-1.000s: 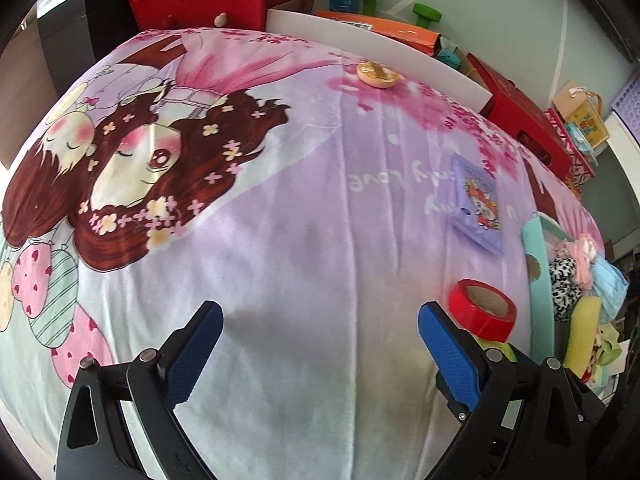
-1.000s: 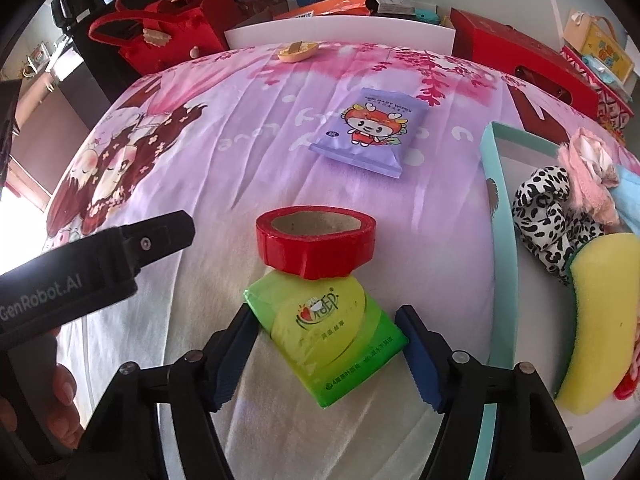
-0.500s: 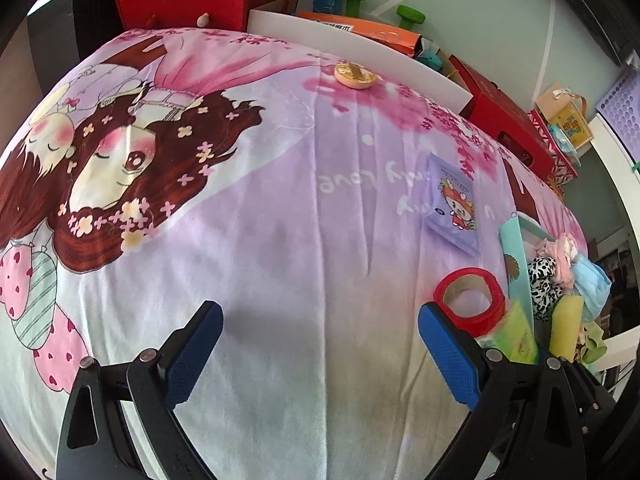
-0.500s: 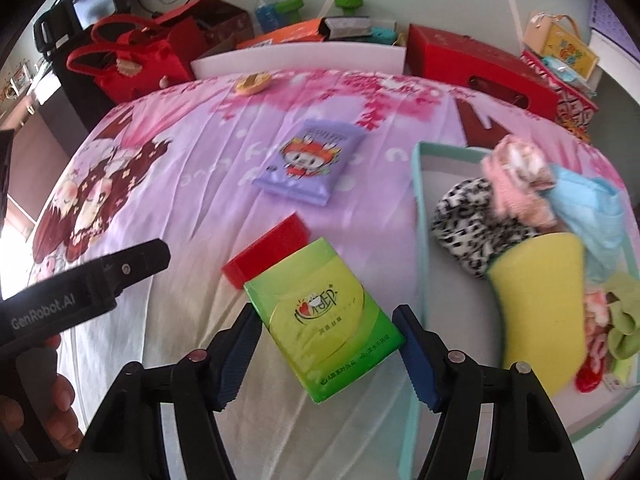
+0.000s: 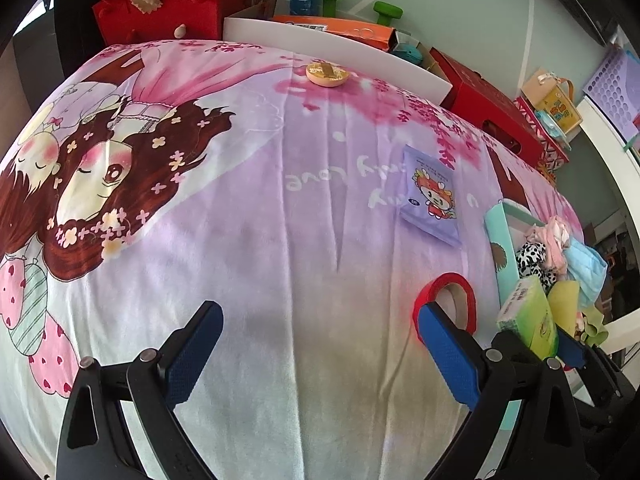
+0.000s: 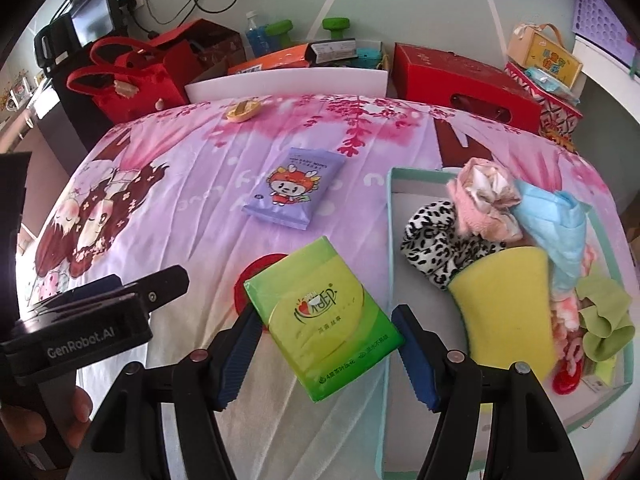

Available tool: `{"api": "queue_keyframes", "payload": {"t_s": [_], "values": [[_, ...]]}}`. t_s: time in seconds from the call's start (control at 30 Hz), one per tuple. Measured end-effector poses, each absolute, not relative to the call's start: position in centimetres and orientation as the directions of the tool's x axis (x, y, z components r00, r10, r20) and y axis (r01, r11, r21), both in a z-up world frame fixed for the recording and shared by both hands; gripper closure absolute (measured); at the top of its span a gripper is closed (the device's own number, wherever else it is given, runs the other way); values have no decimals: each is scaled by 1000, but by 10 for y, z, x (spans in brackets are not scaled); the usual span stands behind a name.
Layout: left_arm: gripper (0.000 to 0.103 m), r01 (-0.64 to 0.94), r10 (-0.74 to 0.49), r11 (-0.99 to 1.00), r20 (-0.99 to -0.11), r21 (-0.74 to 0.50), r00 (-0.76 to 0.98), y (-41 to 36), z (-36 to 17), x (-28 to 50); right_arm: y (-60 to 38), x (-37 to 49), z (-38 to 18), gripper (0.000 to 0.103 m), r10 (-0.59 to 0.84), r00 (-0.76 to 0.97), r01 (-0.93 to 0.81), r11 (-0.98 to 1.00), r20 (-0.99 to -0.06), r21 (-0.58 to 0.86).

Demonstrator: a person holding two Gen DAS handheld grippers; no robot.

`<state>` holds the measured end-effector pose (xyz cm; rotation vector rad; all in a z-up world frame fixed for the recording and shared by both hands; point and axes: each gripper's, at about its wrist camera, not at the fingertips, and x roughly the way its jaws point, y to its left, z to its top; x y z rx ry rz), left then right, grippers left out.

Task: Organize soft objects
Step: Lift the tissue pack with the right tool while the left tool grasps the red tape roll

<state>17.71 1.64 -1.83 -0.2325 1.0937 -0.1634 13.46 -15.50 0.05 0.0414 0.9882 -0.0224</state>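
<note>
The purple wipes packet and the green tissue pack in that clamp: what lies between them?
Mostly bare bedsheet; the red tape roll peeks out from behind the green tissue pack, short of the purple wipes packet. The right wrist view shows it.

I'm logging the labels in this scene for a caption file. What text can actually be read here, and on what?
"GenRobot.AI": on the left gripper, in the right wrist view.
"only love": printed upside down on the bedsheet.
Green tissue pack, held in the right gripper: Chinese logo and small print, too small to read.
Purple wipes pack: small heading, blurred.
Yellow carton: characters unreadable.
</note>
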Motion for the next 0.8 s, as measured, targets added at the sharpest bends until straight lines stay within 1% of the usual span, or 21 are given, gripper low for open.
{"api": "queue_keyframes", "payload": {"t_s": [0.23, 0.5, 0.7, 0.8], "values": [[5, 55, -242, 968, -865, -244, 439, 0, -20, 176, -184, 126, 12, 33, -72, 580, 144, 989, -811, 15], [5, 174, -254, 965, -860, -196, 442, -40, -21, 172, -217, 118, 18, 33, -157, 583, 264, 965, -797, 4], [17, 232, -258, 958, -864, -171, 432, -70, -32, 172, -228, 117, 16, 33, -155, 580, 285, 958, -800, 21], [27, 250, -251, 957, -858, -149, 449, -77, -32, 172, -230, 116, 16, 33, -151, 580, 285, 958, -801, 25]]}}
